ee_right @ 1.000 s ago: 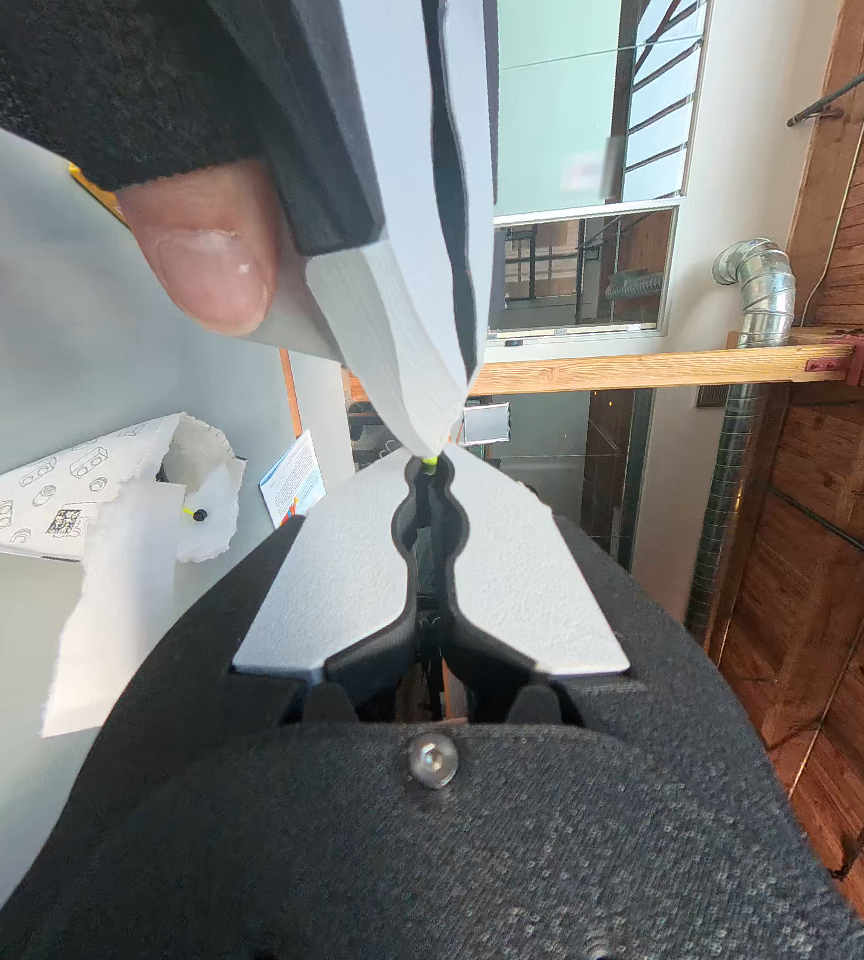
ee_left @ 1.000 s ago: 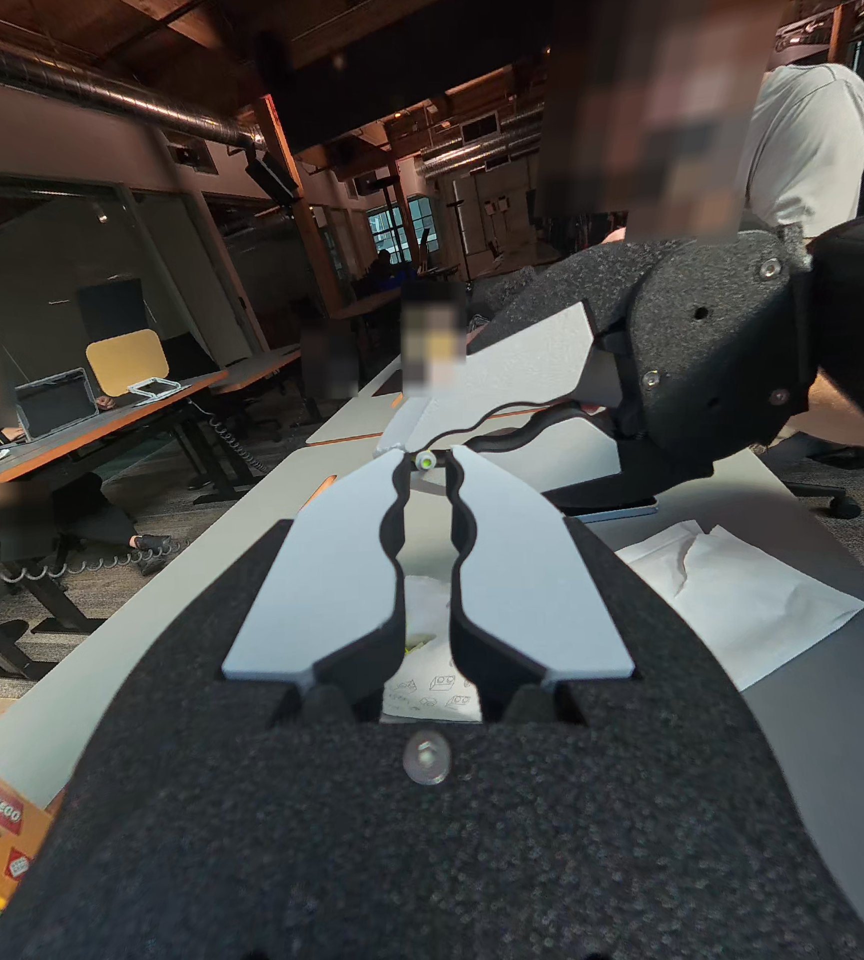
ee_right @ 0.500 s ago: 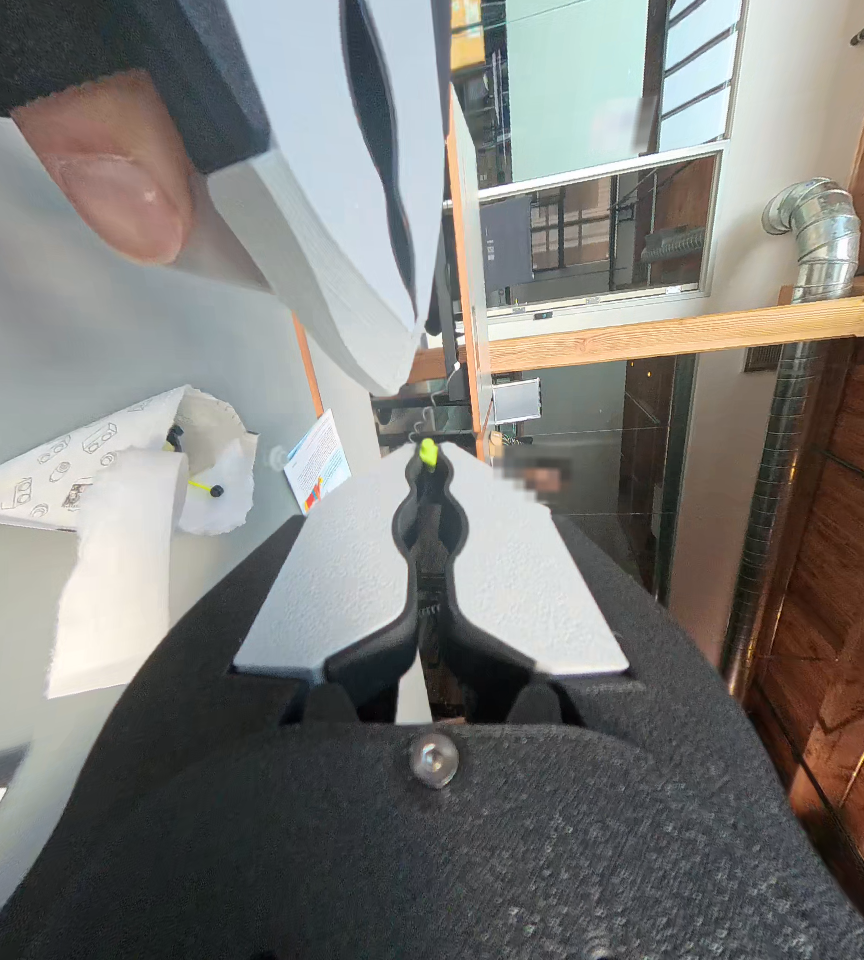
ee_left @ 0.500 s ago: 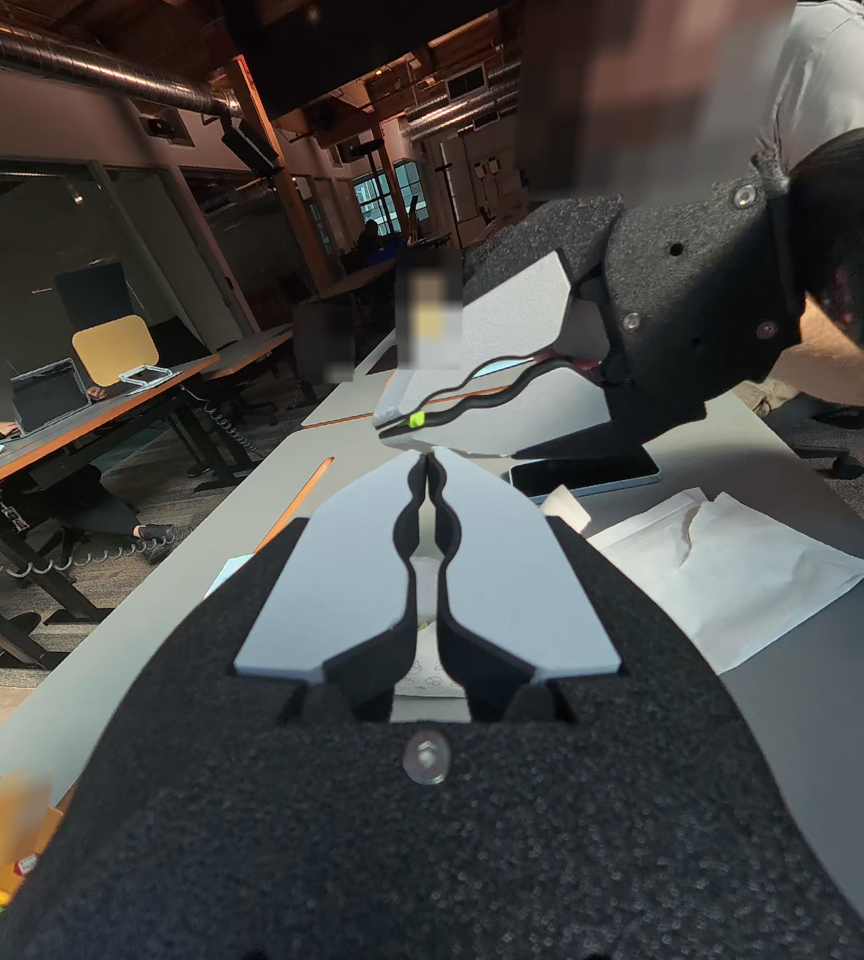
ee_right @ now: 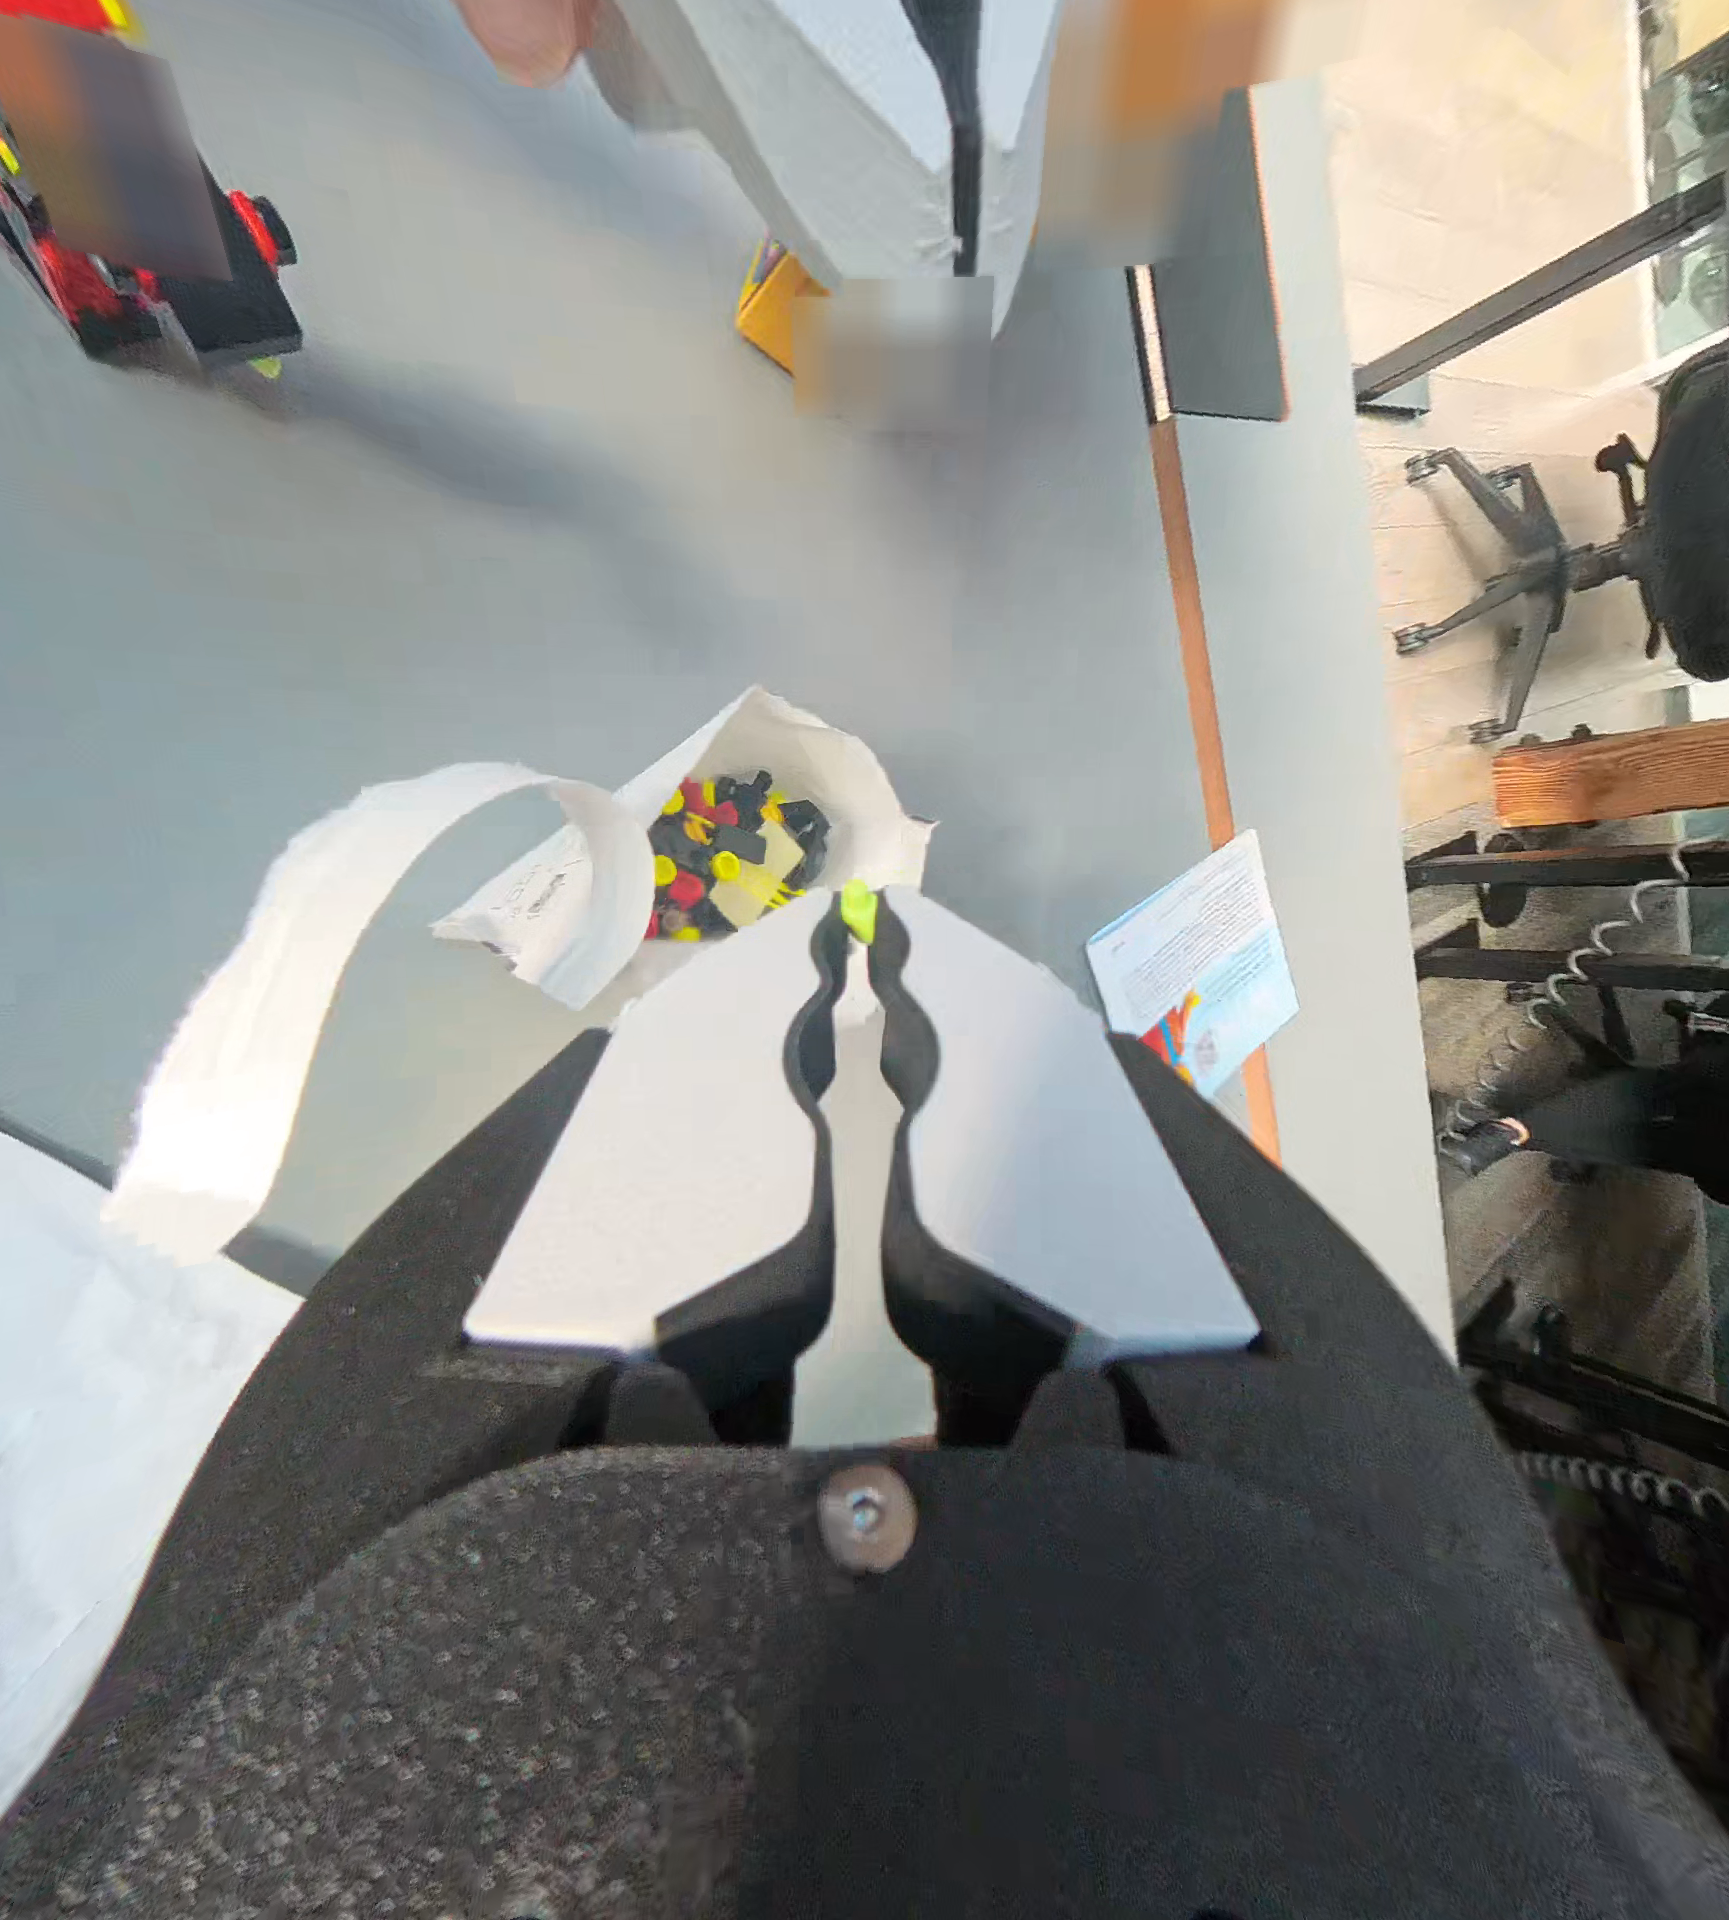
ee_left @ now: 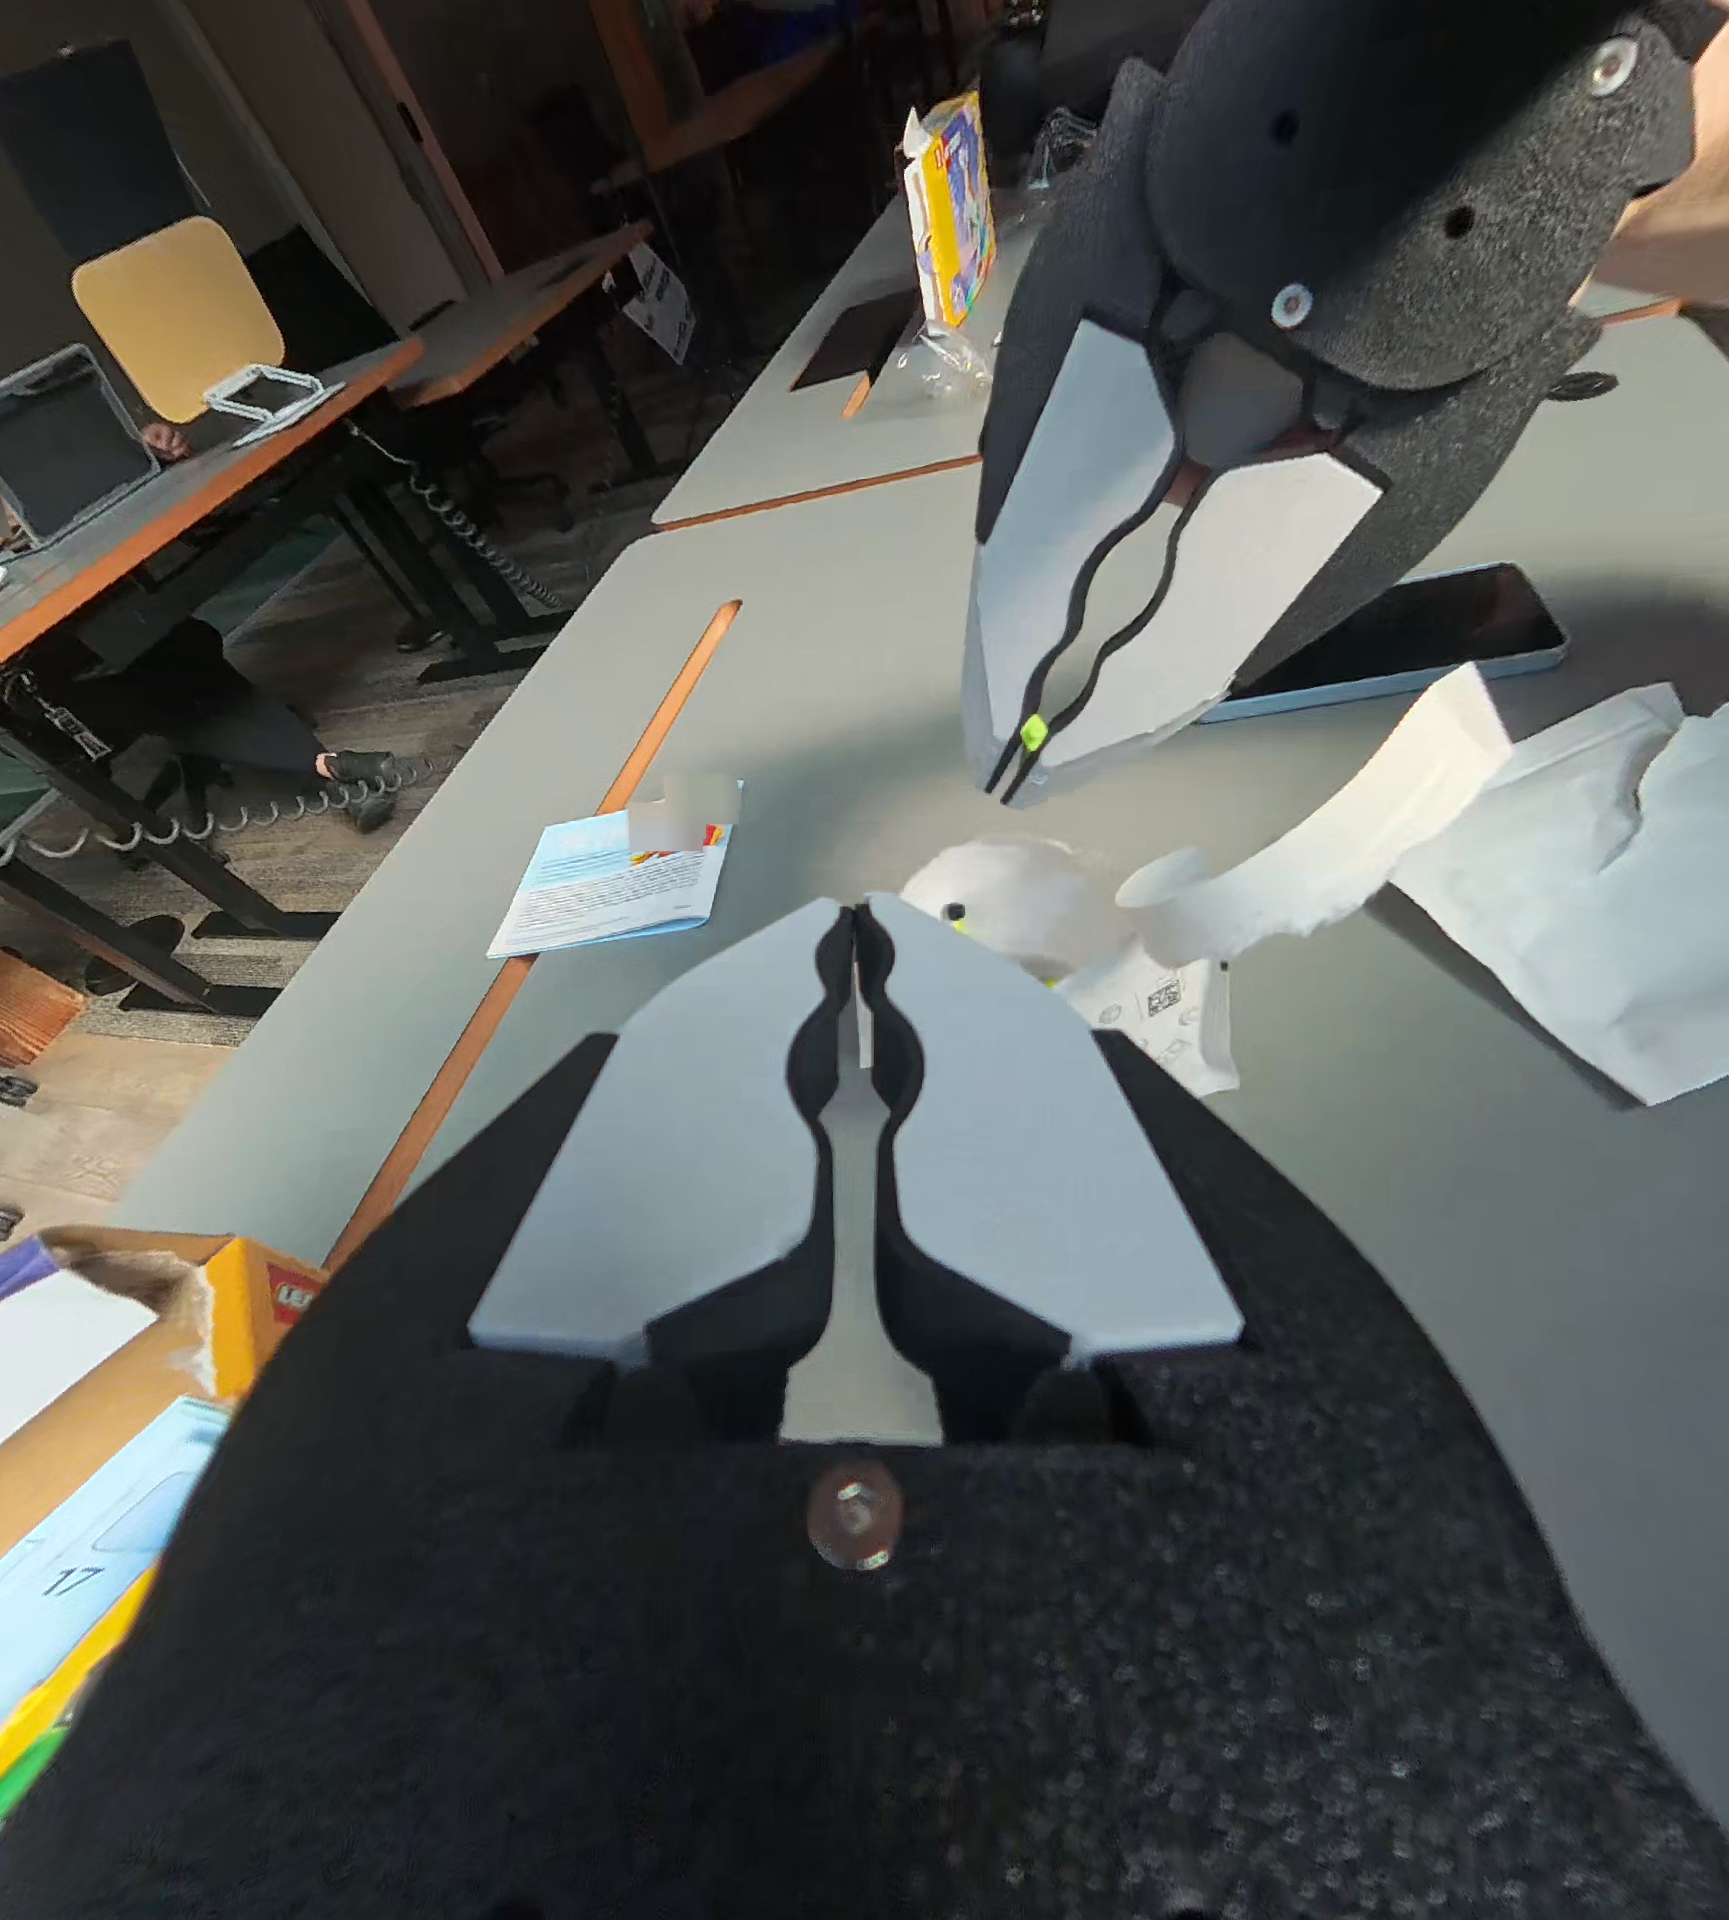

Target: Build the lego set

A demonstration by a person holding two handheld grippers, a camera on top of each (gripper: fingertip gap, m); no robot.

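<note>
You held a lime-green piece [ee_right: 857, 913] in pale grey fingers [ee_right: 995, 1122]; the white bag [ee_right: 569, 914] showed red, yellow and black pieces [ee_right: 725, 857] on the grey table [ee_right: 320, 582].

Grey tabletop [ee_left: 839, 644] with wood edging, dark desks [ee_left: 216, 457], tan-backed chair [ee_left: 176, 312], office chair [ee_right: 1618, 540], wood-plank floor [ee_left: 60, 1132]
</note>
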